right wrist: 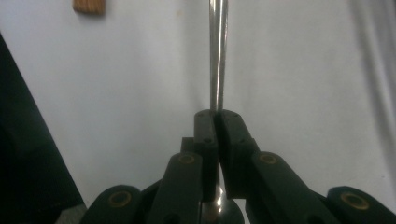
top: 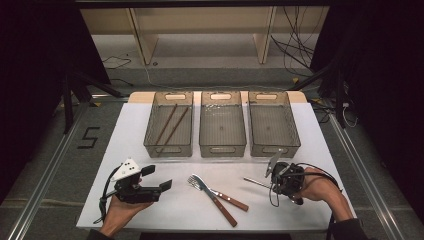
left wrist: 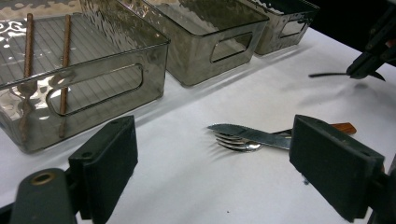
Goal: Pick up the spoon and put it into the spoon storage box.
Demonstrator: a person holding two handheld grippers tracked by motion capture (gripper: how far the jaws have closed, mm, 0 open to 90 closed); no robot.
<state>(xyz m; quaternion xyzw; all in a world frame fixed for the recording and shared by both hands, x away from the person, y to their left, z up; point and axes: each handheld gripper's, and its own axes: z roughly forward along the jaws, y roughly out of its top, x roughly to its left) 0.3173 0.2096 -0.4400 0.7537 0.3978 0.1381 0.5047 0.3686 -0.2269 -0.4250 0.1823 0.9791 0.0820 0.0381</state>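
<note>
Right gripper, at the near right of the table: its jaws are pressed together on a slim metal utensil, most likely a spoon, though the bowl end lies hidden beneath the jaws in the right gripper view and cannot be confirmed. In the high view the shaft juts leftward from the jaws; in the left gripper view it appears lifted, casting a shadow on the white surface.

Left gripper, at the near left: jaws spread wide, holding nothing, aimed toward a fork and a knife with wooden handles that lie crossed, touching, at the near centre of the table.

Farther back, three clear smoked bins stand side by side. The left bin contains two chopsticks; the middle bin and the right bin look empty.

Risks, as judged from this arrangement: the grip falls on a narrow, smooth shaft near one end, so the long free end could pivot or slide out during transport, particularly under a quick turn of the hand. The projecting end could also catch a bin rim on the way in. A left-hand approach to the crossed fork and knife could drag both together.
</note>
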